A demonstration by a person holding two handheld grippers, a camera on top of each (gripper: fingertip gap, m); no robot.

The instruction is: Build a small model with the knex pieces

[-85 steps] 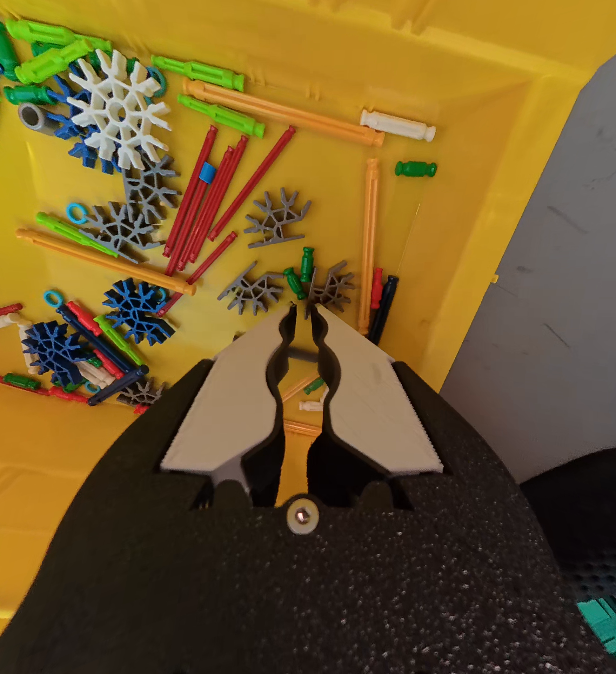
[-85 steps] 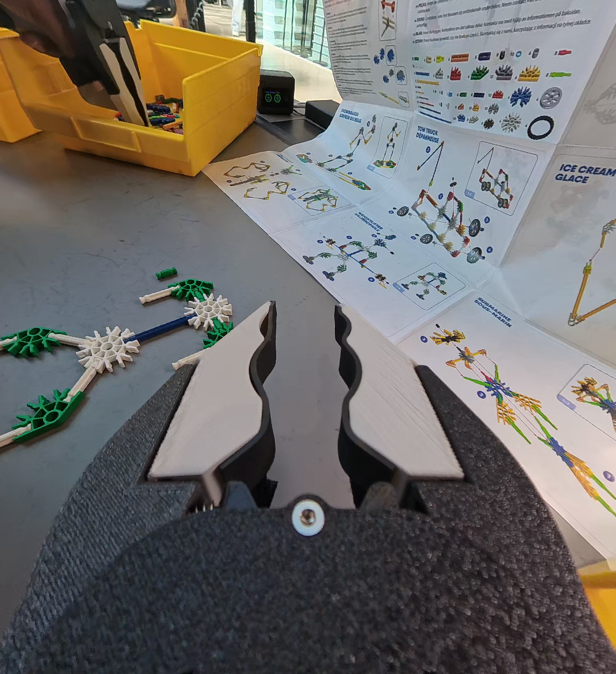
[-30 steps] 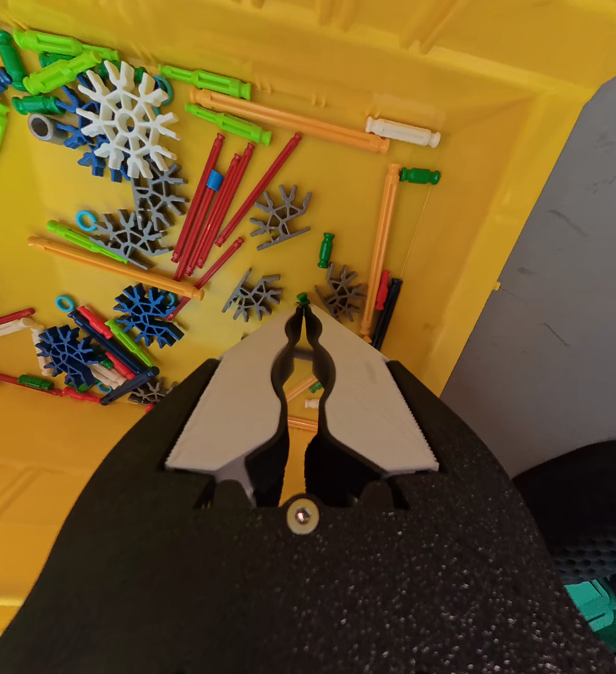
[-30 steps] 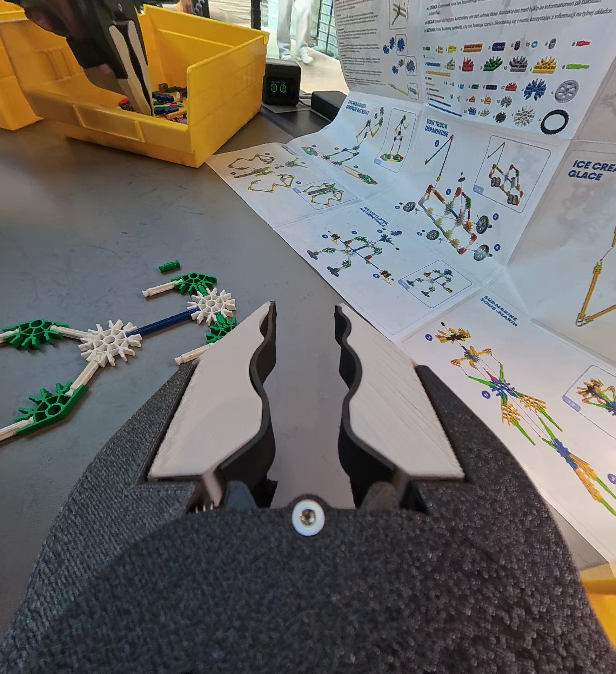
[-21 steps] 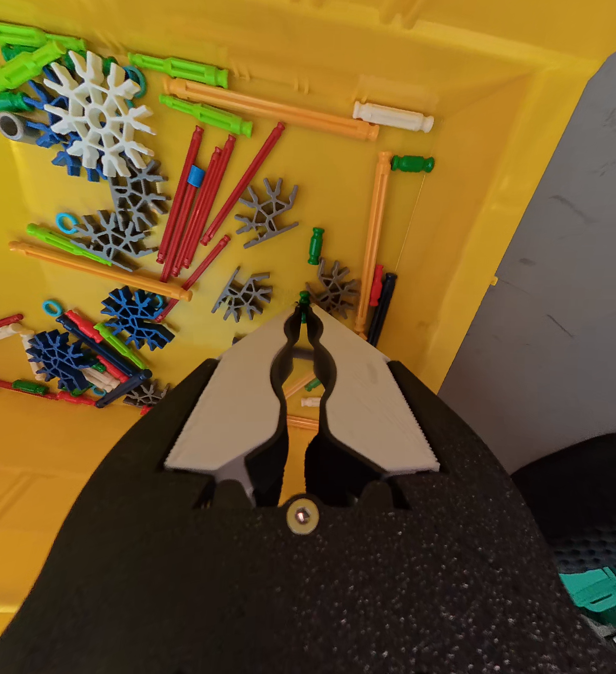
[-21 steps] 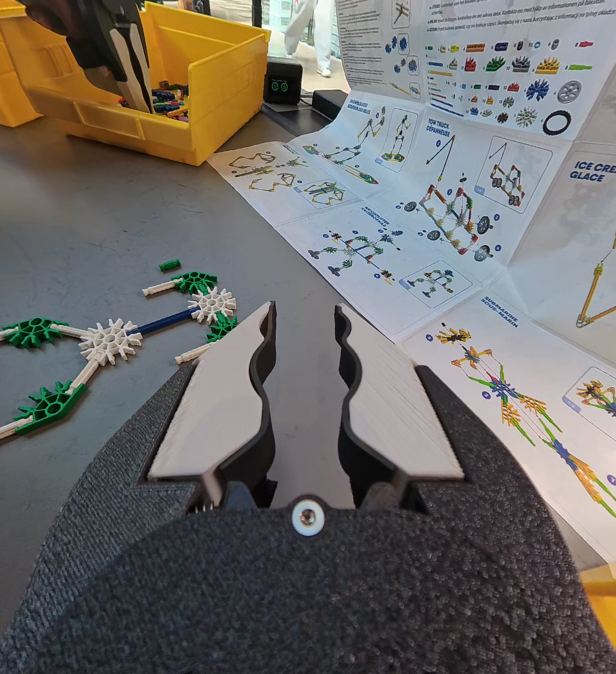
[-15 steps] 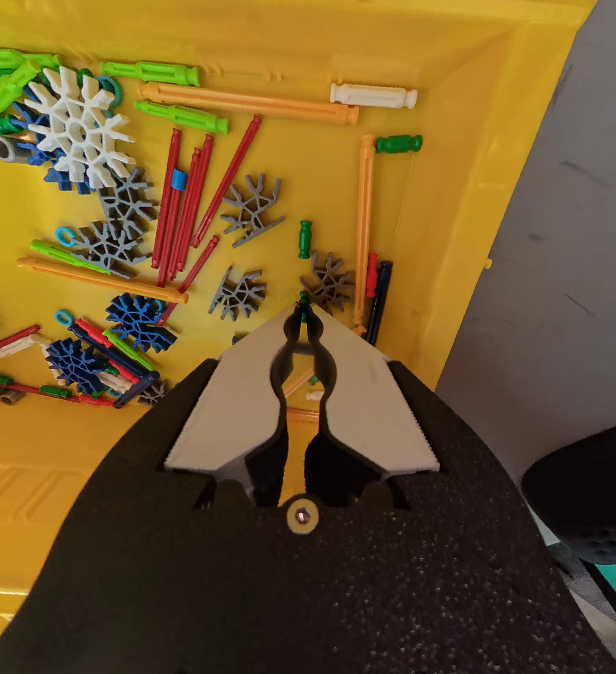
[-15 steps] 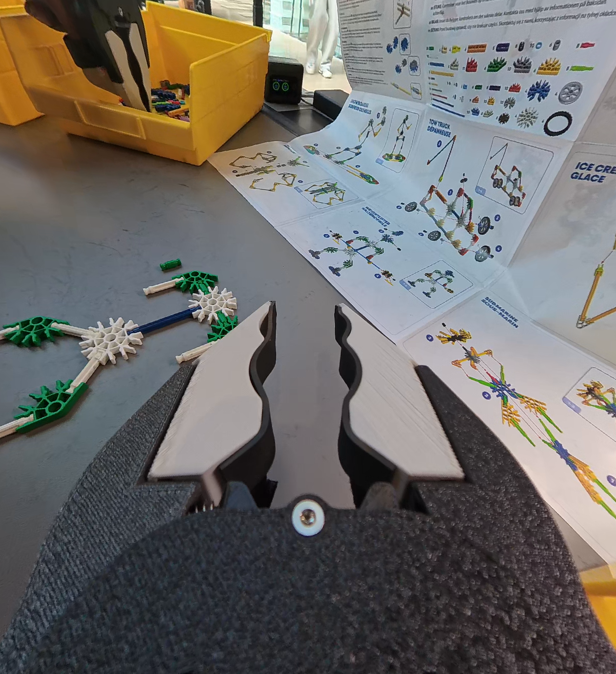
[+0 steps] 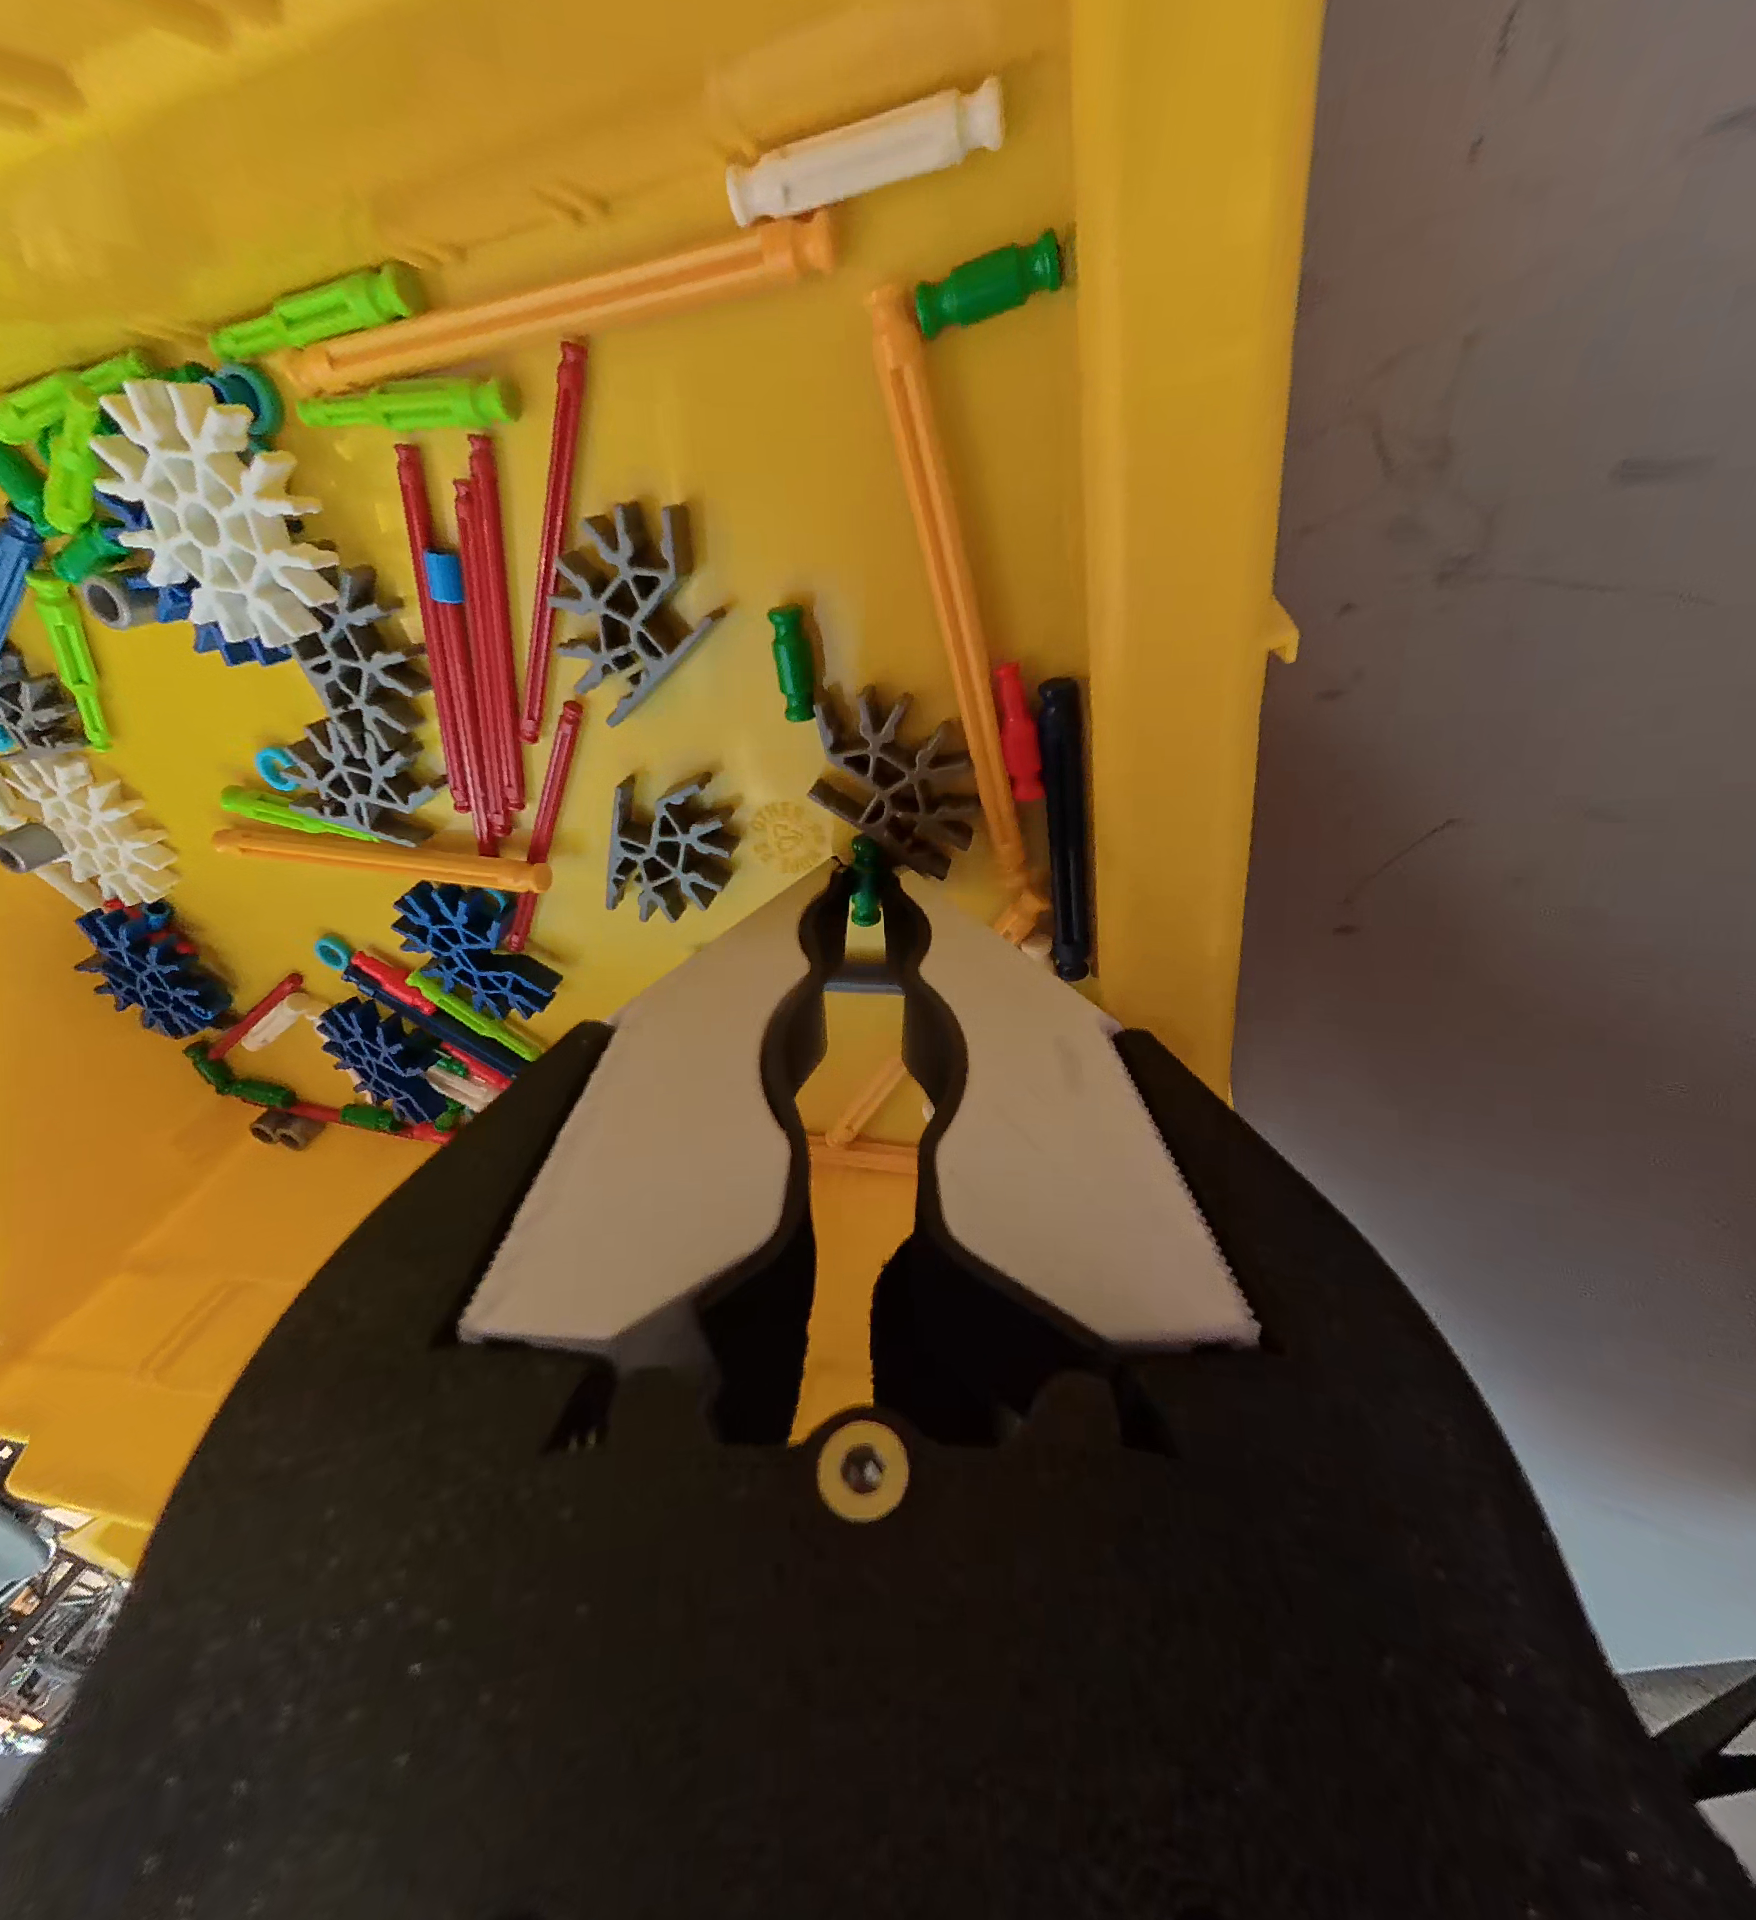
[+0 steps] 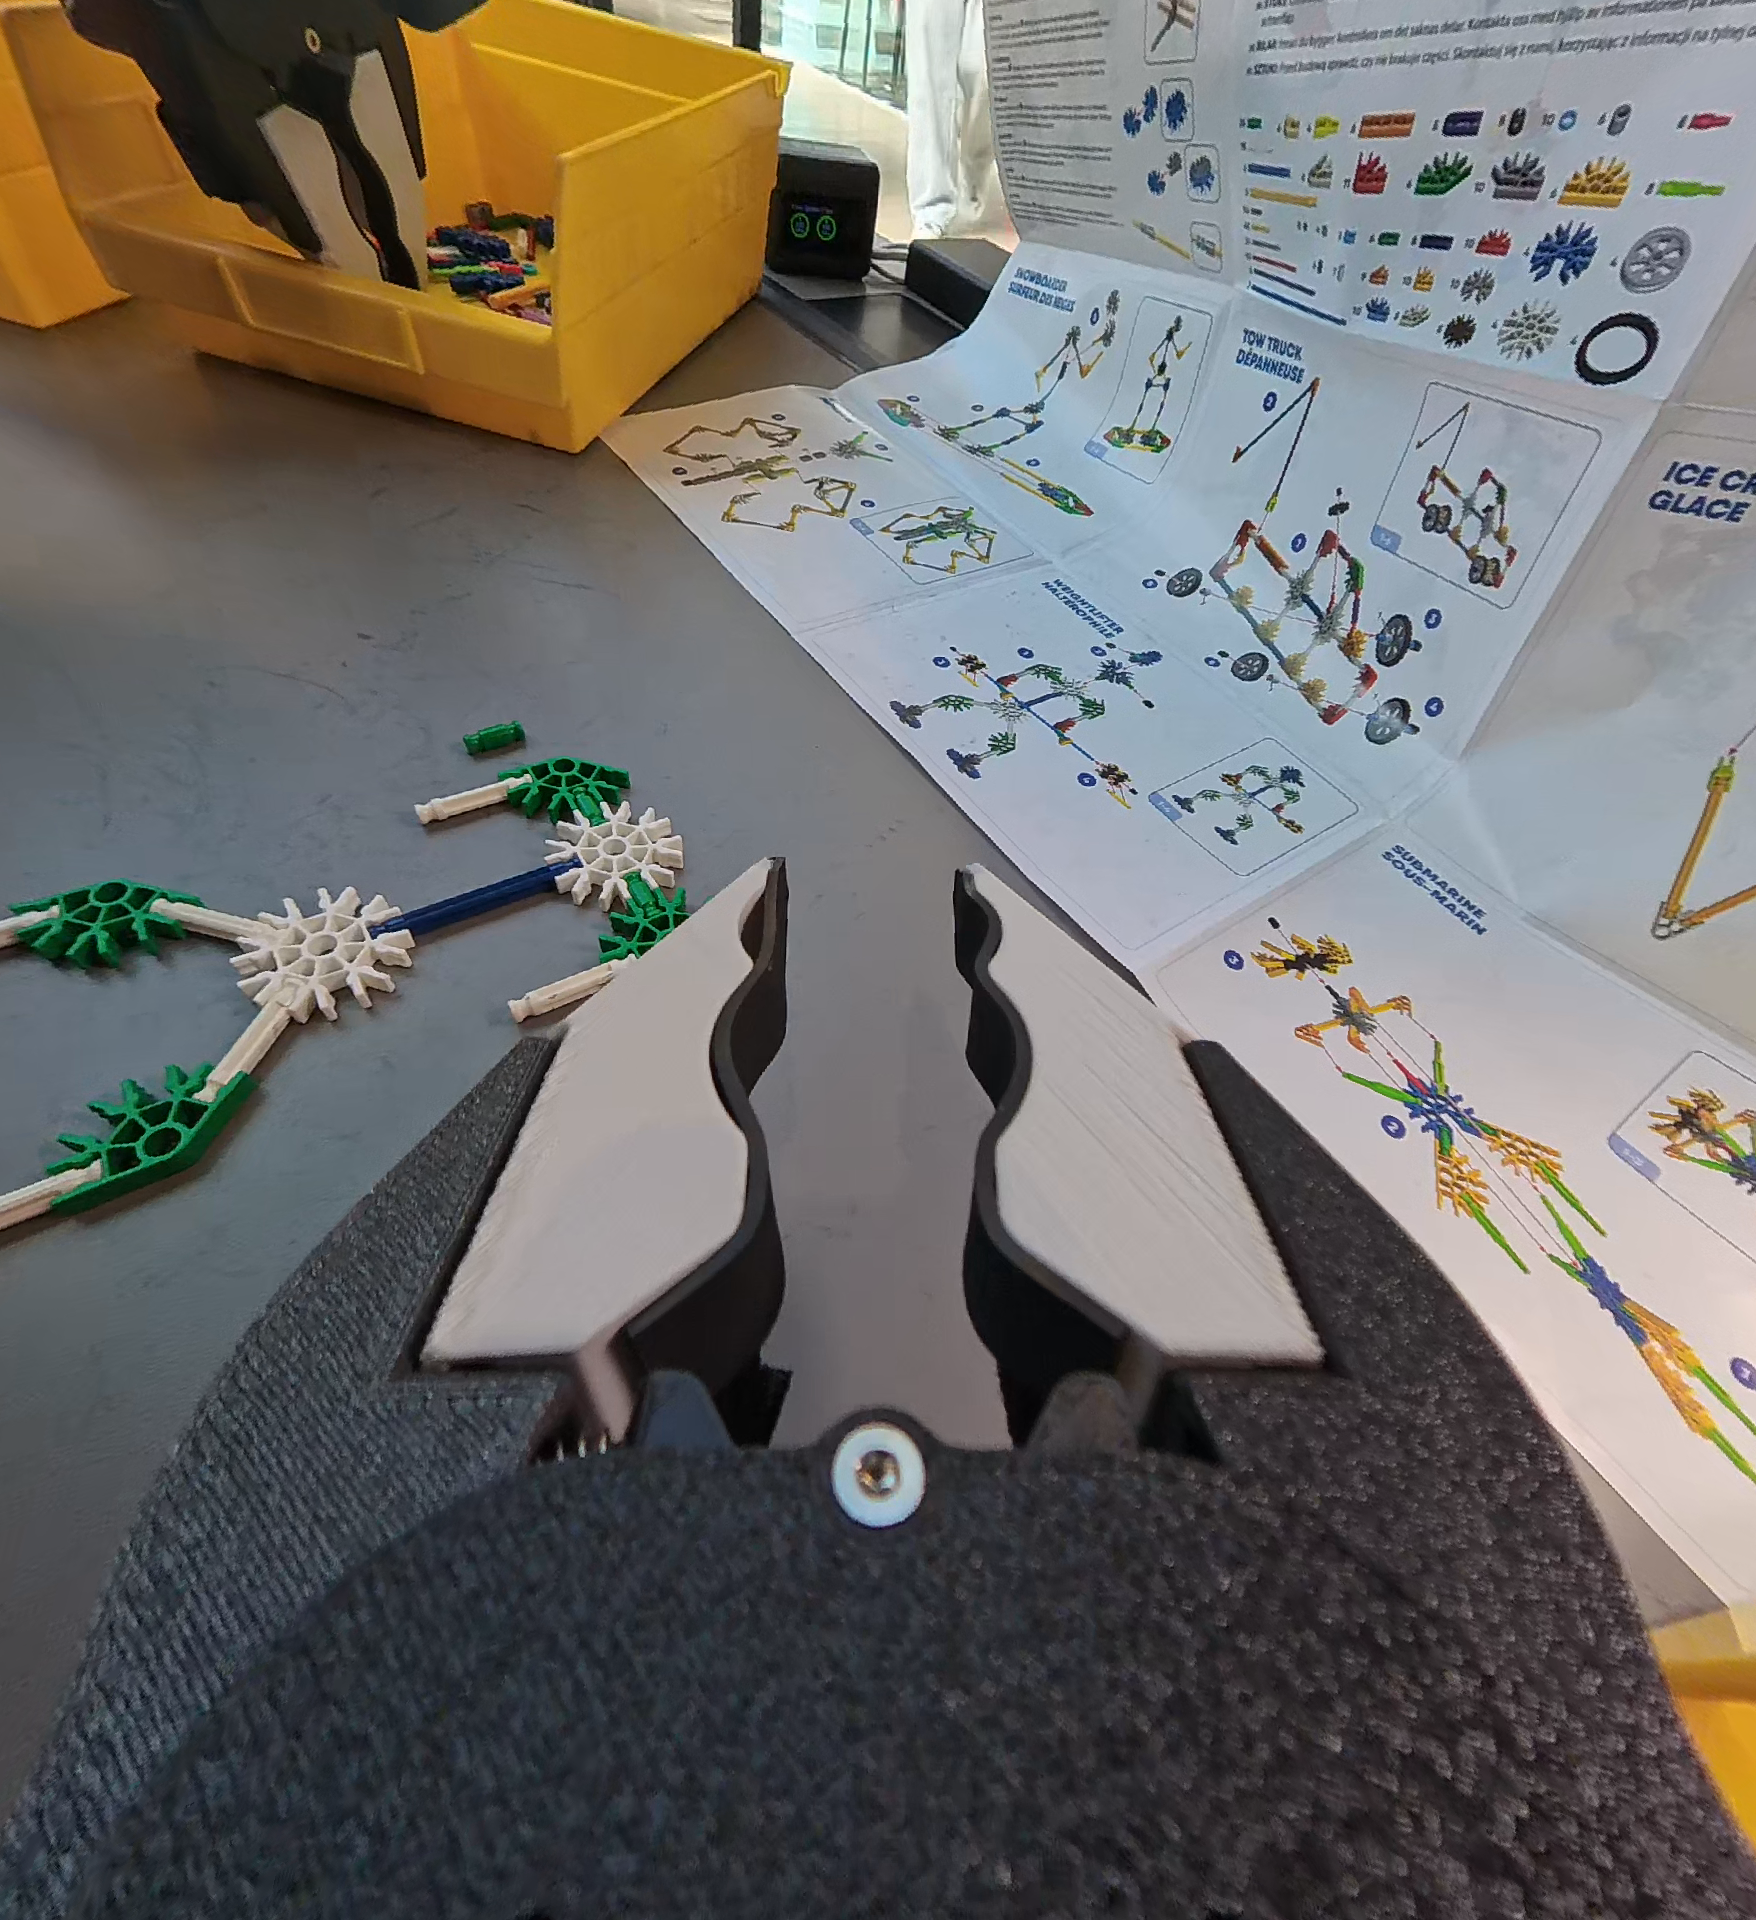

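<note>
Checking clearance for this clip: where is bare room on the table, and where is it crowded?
Bare grey table lies between the yellow bin, the rod-and-connector assembly and the instruction sheet. The bin floor is crowded with parts, where the left gripper pinches a small green rod.

Bare grey table [image 10: 230,582] lies open between yellow bin [image 10: 583,343] and rod assembly [image 10: 323,951]

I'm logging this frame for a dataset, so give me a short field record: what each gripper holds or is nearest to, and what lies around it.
left gripper: shut on short green rod, above yellow bin
near left gripper: grey connector, orange rod
right gripper: open, empty, over grey table
nearest to right gripper: rod-and-connector assembly
beside it: loose green rod, instruction sheet
</note>
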